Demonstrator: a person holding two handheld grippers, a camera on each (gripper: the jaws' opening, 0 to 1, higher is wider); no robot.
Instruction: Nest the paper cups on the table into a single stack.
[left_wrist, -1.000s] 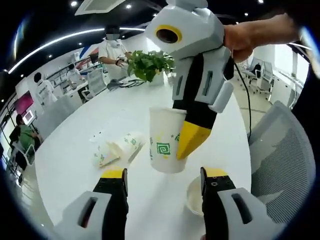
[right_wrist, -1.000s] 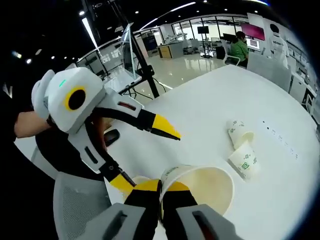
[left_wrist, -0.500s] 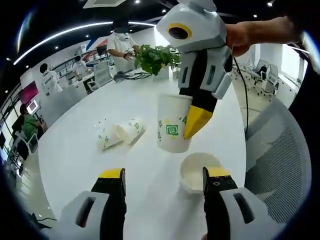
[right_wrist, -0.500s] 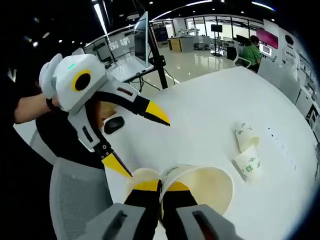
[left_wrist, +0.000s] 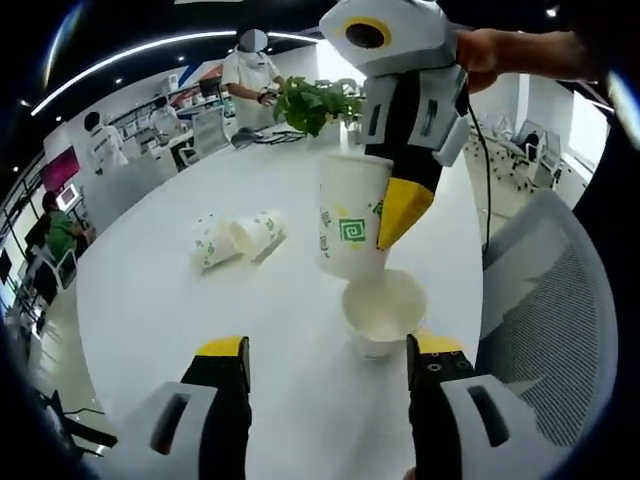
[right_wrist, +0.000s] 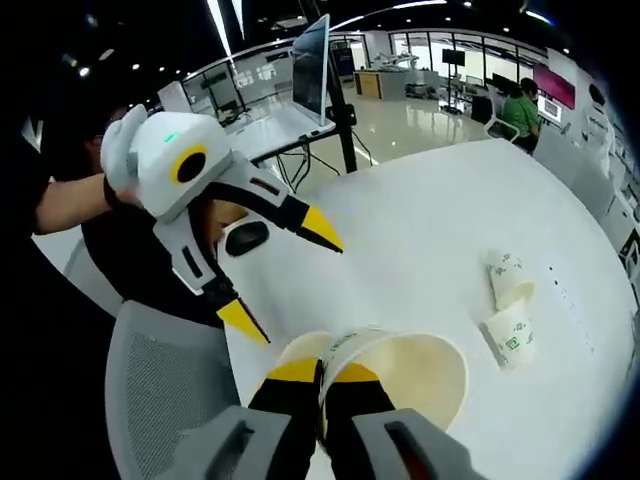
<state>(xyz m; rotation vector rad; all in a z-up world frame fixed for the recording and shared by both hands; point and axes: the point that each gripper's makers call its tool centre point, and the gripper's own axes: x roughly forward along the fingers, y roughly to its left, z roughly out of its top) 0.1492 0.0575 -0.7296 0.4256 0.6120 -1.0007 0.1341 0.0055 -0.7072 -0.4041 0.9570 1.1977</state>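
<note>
- Left gripper view: the left gripper (left_wrist: 327, 360) is held with jaws spread apart and nothing between them. A paper cup (left_wrist: 350, 230) is clamped by its rim in the right gripper (left_wrist: 400, 205), just above an upright cup (left_wrist: 383, 312) on the white table (left_wrist: 150, 300). Two cups (left_wrist: 235, 240) lie tipped beyond.
- Right gripper view: the right gripper (right_wrist: 322, 385) is closed on the held cup's (right_wrist: 410, 370) rim. The left gripper (right_wrist: 285, 270) is seen with jaws apart.

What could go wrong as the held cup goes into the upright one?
The right hand-held gripper pinches only the rim of the white green-patterned paper cup, which hangs tilted, so it may snag the rim of the upright white paper cup. That cup stands unheld between the open left hand-held gripper jaws, so a push could tip it.
</note>
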